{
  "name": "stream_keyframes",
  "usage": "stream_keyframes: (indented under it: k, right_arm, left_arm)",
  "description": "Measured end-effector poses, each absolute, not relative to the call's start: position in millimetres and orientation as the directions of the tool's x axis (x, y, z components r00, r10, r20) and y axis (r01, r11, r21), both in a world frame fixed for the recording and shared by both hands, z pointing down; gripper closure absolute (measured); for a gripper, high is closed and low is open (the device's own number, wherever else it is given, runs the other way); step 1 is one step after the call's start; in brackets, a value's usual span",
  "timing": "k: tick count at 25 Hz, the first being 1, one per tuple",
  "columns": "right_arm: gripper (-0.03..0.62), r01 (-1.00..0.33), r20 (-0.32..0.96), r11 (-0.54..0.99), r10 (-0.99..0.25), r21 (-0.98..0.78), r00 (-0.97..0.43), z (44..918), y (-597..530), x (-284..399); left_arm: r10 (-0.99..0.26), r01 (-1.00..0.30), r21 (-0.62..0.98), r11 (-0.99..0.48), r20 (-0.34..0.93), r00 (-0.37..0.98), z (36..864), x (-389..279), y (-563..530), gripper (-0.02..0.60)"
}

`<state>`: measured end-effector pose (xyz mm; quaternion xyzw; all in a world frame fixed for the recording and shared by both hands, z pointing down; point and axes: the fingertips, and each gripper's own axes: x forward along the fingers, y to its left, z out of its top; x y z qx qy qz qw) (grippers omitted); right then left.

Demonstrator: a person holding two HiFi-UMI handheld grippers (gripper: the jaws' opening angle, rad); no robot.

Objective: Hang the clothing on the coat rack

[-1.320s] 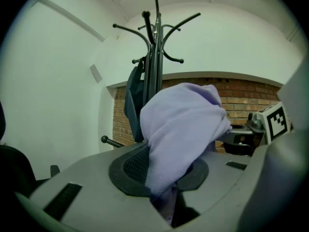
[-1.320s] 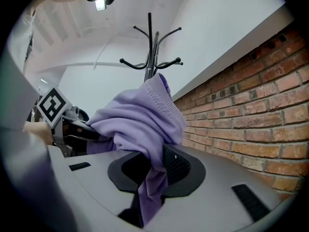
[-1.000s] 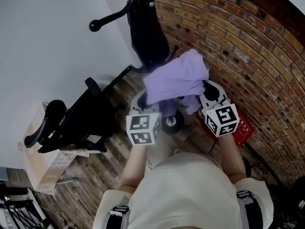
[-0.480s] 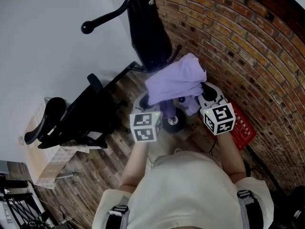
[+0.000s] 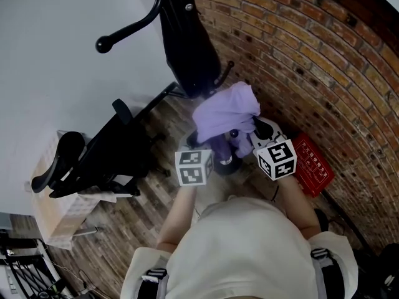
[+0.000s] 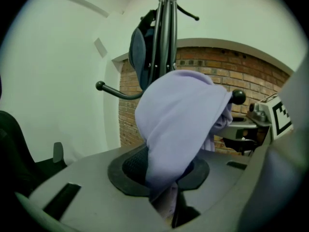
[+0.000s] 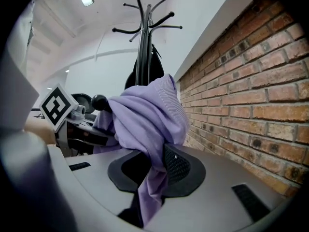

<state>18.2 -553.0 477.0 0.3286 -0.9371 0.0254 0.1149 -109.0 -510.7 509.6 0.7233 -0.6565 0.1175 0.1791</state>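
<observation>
A lilac garment (image 5: 224, 114) hangs bunched between both grippers, in front of the black coat rack (image 5: 184, 36). My left gripper (image 5: 199, 137) is shut on its left fold (image 6: 178, 124); those jaws have just been opening a little, with the cloth still pinched between them. My right gripper (image 5: 258, 129) is shut on the other side of the cloth (image 7: 145, 124). The fingertips of both are hidden under fabric in the head view. In the left gripper view (image 6: 164, 178) and the right gripper view (image 7: 153, 170) the rack's hooked top (image 6: 166, 13) (image 7: 143, 18) rises behind and above the garment.
A dark coat (image 5: 190, 52) hangs on the rack. A brick wall (image 5: 312, 55) runs along the right, with a red flat object (image 5: 313, 166) on the wooden floor beside it. A black office chair (image 5: 93, 157) and a cardboard box (image 5: 53, 210) stand at the left.
Both grippers have sunk with the garment, which now hangs lower in front of the rack and closer to the person's body. The two marker cubes stand nearer each other.
</observation>
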Motion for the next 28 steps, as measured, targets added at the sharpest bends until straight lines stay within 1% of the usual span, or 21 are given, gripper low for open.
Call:
stream_keyframes:
  k: [8,11,15,23,28]
  right_arm:
    - [0.532,-0.537,0.272,0.844,-0.519,0.012,-0.810,508.6,-531.4,-5.3]
    - [0.530,-0.516,0.263,0.857,-0.499,0.006,-0.826,515.3,-525.3,-12.4]
    - [0.530,-0.497,0.242,0.866,-0.470,-0.058,-0.849,521.0,-516.6,-23.5]
    - [0.528,-0.512,0.218,0.853,-0.483,-0.099,-0.848,523.0,-511.2,-24.5]
    - [0.522,-0.512,0.221,0.854,-0.484,-0.092,-0.847,521.3,-507.7,-20.8]
  left_arm:
    - [-0.890,-0.977,0.178,-0.114,0.420,0.180,532.8,-84.2,-513.2,0.500]
    - [-0.894,-0.975,0.180,-0.131,0.403,0.194,534.8,-75.8,-514.4,0.500]
    - [-0.897,-0.968,0.205,-0.144,0.387,0.215,537.5,-63.5,-511.8,0.502]
    - [-0.904,-0.956,0.254,-0.149,0.357,0.236,537.0,-59.7,-506.7,0.502]
    - [-0.904,-0.944,0.299,-0.143,0.349,0.247,533.1,-62.3,-499.7,0.478]
